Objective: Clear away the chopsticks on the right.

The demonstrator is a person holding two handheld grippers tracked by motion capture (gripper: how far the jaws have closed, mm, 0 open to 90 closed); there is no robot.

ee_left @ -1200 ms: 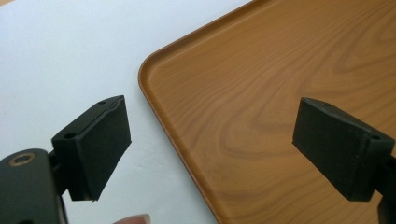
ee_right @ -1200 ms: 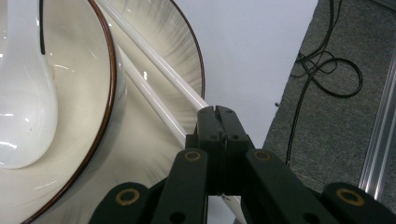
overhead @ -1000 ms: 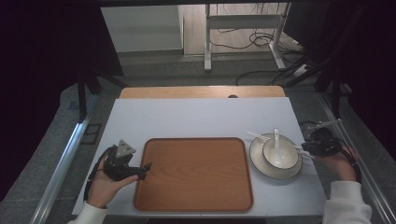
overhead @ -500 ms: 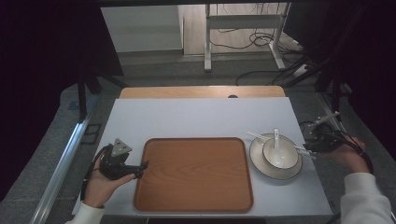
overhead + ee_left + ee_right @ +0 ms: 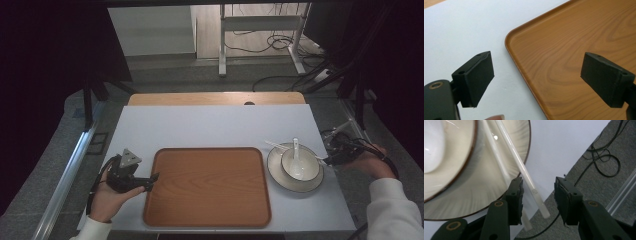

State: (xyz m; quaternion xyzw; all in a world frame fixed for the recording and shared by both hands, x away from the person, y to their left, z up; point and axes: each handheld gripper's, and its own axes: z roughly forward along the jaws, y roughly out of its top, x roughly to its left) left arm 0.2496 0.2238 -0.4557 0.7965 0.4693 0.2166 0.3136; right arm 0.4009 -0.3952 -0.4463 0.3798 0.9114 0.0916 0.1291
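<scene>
A wooden tray (image 5: 207,187) lies in the middle of the white table. My left gripper (image 5: 152,179) rests at its left edge, open, and in the left gripper view (image 5: 536,80) its jaws straddle the tray (image 5: 579,37) rim near a corner without touching it. To the right, a plate (image 5: 277,176) carries a bowl (image 5: 306,172) with a spoon (image 5: 296,150), and two white chopsticks (image 5: 272,145) lie across it. My right gripper (image 5: 327,159) is at the plate's right rim. Its jaws (image 5: 537,200) have just been opening. One chopstick (image 5: 509,142) ends between them, untouched.
The table's right edge runs close beside the right gripper, with grey floor and cables (image 5: 604,162) below. A wooden strip (image 5: 215,98) borders the table's far side. White tabletop (image 5: 210,125) lies behind the tray.
The right hand and forearm have shifted slightly by the plate's right rim. The left hand and its gripper have stayed put at the tray's left edge.
</scene>
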